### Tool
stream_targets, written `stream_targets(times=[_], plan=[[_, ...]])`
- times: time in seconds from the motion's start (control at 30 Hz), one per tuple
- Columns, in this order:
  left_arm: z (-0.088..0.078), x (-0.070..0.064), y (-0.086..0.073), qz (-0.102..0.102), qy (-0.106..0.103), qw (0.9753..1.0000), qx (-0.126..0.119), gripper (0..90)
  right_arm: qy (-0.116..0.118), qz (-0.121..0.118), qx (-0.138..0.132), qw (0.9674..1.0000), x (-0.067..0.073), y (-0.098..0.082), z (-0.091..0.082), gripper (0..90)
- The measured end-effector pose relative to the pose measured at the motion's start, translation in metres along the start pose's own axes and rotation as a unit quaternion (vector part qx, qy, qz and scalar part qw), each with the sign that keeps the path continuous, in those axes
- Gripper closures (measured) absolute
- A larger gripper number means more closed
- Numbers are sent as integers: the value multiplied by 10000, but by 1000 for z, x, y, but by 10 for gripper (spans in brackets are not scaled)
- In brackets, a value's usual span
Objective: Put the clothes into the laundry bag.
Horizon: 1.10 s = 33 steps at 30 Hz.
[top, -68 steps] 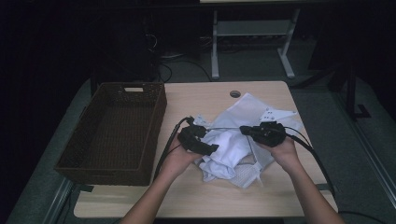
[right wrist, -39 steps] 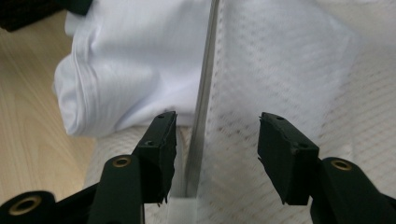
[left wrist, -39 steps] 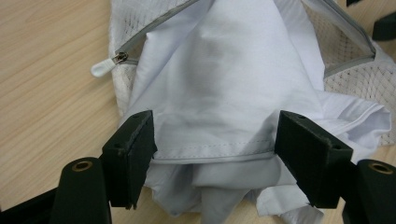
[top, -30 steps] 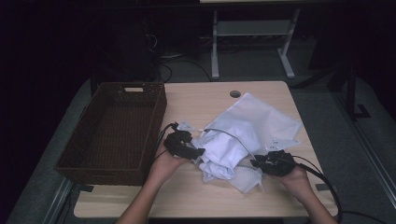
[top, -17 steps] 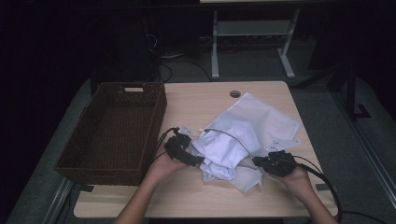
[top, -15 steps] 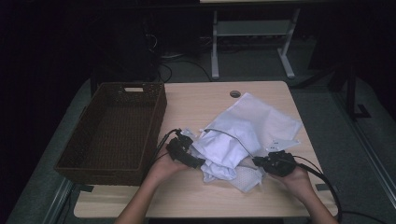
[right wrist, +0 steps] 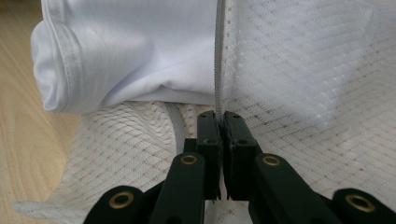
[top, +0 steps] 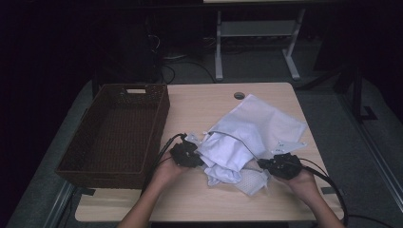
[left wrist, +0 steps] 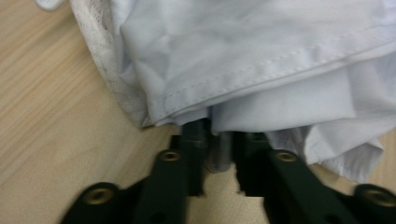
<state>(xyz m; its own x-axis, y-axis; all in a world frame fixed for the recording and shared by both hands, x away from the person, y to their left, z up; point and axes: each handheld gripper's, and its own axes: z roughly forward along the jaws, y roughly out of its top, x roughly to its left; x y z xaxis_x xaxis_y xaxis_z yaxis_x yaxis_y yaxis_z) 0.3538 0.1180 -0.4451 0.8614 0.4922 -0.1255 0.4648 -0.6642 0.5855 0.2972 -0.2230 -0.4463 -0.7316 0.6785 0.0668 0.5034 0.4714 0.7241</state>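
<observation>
Thing: we are working with a white mesh bag that has white cloth stuffed in it.
Where it is: it lies on the counter, in the middle and lower right of the high view, just right of the brown basket.
How it feels: we think it is light, soft and floppy. It will sag and fold when we lift it, and the smooth cloth may slip out.
Where to hold: the thick sewn edges and the zipper line look like the best spots, because the thin mesh could tear or slide.
Left gripper: it sits at the left edge of the pile. Its fingers have just been closing. In the left gripper view they are pushed under the cloth hem with a fold between them, so we think they are pinching the cloth.
Right gripper: it sits at the lower right of the pile. Its fingers are squeezed tight together on the mesh, right at the zipper line.
What changed: a moment ago the left gripper was a bit higher up in the frame and farther left, and now it is tucked in against the cloth. Earlier both grippers were up on top of the pile. The right gripper has stayed where it was.
</observation>
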Motion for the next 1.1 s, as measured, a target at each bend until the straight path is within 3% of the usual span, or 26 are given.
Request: stream_targets(times=[0.1, 0.53, 0.73, 1.1], plan=[[-3, -3, 2, 79, -34, 9999, -54, 863, -2, -23, -11, 10000, 0, 0, -1, 861], [-15, -24, 22, 256, -261, 9979, -538, 882, -4, -98, -172, 9998, 1, 5, -4, 862], [-15, -27, 31, 265, -304, 9973, -615, 883, 19, -111, -296, 9995, 3, 9, -7, 862], [-7, -35, 52, 269, -205, 9976, -599, 884, -3, -146, -539, 9984, 2, 15, -11, 862]])
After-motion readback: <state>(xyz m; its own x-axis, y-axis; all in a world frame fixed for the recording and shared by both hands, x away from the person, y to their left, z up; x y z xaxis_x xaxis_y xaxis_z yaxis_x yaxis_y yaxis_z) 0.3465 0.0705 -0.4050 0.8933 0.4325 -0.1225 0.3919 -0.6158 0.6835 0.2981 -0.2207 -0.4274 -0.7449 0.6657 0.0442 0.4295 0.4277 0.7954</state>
